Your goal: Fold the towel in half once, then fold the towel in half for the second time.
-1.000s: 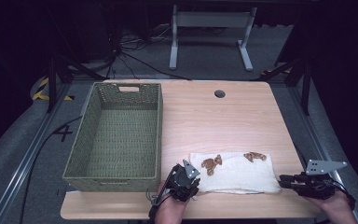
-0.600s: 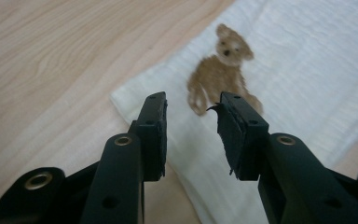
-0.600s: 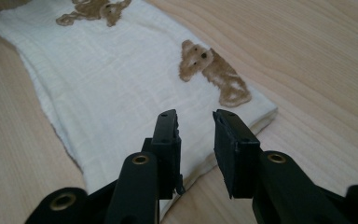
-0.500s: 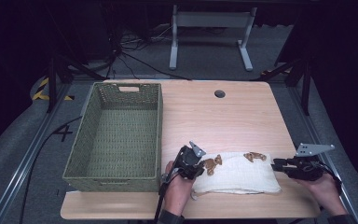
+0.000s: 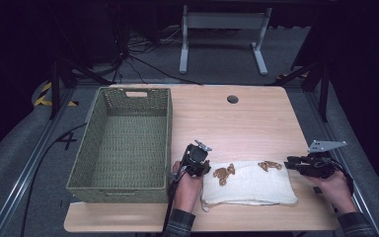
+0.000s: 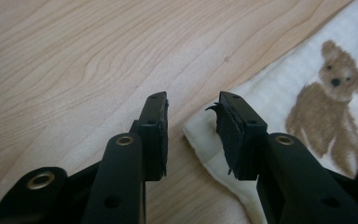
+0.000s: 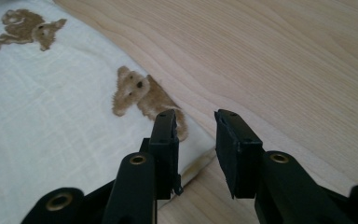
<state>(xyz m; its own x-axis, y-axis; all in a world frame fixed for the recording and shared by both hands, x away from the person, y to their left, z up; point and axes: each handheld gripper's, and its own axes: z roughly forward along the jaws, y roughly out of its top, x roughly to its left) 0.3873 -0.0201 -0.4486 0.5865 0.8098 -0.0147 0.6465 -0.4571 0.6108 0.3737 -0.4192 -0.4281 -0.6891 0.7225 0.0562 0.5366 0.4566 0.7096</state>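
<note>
Bright tabletop, dark surroundings, sharp focus

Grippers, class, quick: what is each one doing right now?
Left gripper: open, holding nothing, at the folded cloth's left corner.
Right gripper: open, holding nothing, at the cloth's right corner.

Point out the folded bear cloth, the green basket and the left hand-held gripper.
folded bear cloth (image 5: 256,185), high view, on its plain white middle.
green basket (image 5: 128,188), high view, on its near wall.
left hand-held gripper (image 6: 191,109), left gripper view, midway between its tips.
</note>
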